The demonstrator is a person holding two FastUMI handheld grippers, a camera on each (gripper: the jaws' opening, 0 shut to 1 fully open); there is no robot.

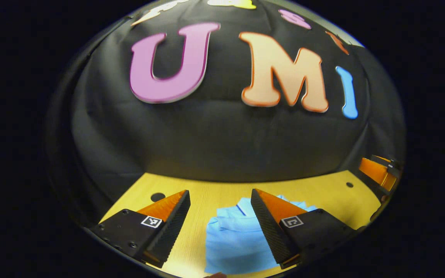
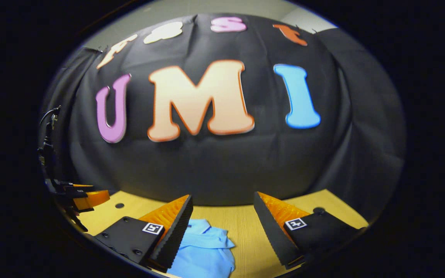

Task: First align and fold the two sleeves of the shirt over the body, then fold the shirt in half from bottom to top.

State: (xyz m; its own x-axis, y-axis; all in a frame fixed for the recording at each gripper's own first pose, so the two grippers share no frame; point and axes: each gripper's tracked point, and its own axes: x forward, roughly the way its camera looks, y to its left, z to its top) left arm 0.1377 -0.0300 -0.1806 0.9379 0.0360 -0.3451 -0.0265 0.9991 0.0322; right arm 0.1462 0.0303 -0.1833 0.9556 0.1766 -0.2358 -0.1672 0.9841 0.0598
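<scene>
1. Your work surface is a yellow wood-grain table (image 1: pixel 323 193) with small round holes (image 1: pixel 157 197), backed by a black cloth wall (image 1: pixel 222 143).
2. The light blue collared fabric shirt (image 1: pixel 234 239) lies on the table in a compact bundle, its collar toward the wall.
3. In the left gripper view, your left gripper (image 1: pixel 220 202) hovers with fingers spread wide and empty; the shirt sits between and below them, reaching behind the right-hand finger.
4. In the right gripper view, your right gripper (image 2: pixel 222 206) is likewise wide apart, holding nothing; the shirt (image 2: pixel 203 251) lies by its left-hand finger.
5. Each gripper shows at the other view's edge, well apart.
</scene>
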